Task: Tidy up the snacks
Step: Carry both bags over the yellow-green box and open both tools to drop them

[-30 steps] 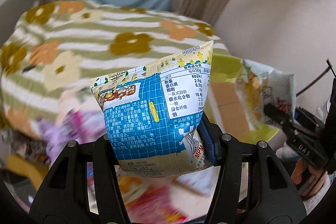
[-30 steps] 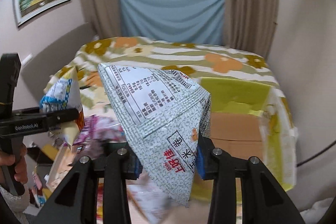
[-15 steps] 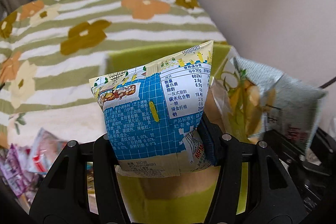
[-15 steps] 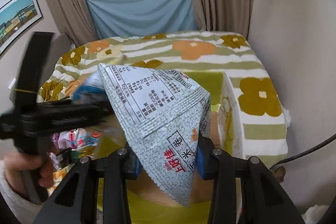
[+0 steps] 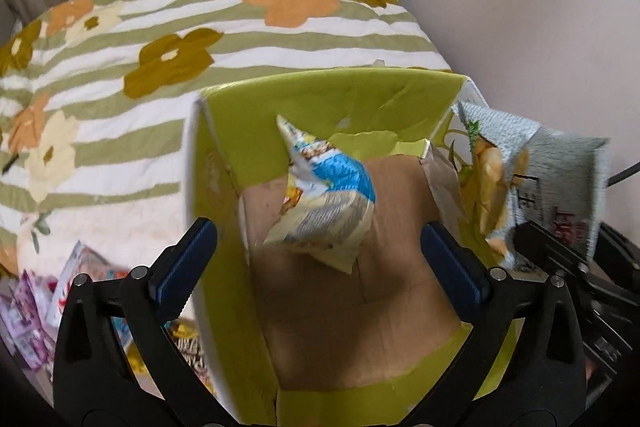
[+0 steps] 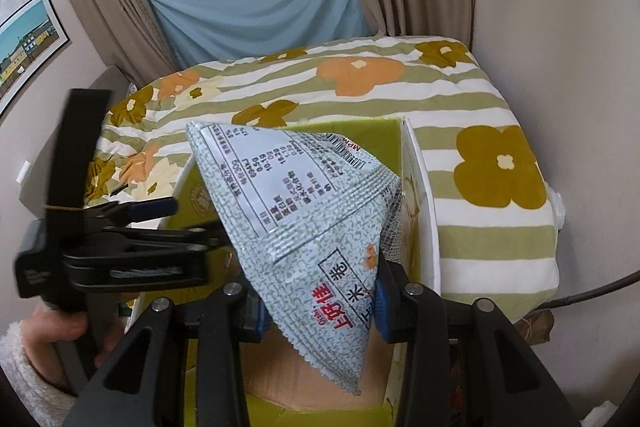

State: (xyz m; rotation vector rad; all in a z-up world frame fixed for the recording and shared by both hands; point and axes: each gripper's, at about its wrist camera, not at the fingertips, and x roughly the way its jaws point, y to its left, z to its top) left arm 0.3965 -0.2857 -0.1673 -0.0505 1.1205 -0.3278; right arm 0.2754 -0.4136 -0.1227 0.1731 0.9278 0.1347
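The jaws of my left gripper (image 5: 317, 229) are opening wide over an open yellow-green cardboard box (image 5: 320, 91). The blue and yellow snack bag (image 5: 328, 203) is loose between them, touching neither pad, tilted and blurred above the brown box floor. My right gripper (image 6: 320, 311) is shut on a grey-green snack bag (image 6: 304, 211) and holds it over the same box (image 6: 420, 211). That bag (image 5: 552, 179) also shows at the right of the left wrist view. In the right wrist view the left gripper (image 6: 188, 219) reaches in from the left, held by a hand in a fluffy sleeve.
The box stands on a bed with a striped floral cover (image 5: 160, 39). Several loose snack packets (image 5: 40, 299) lie left of the box. A plain wall runs close along the right. A dark cable (image 6: 580, 291) hangs by the bed's right side.
My left gripper has opened and let go of the blue and yellow bag, which is dropping into the box. Both grippers have moved over the box; the right still holds its bag.
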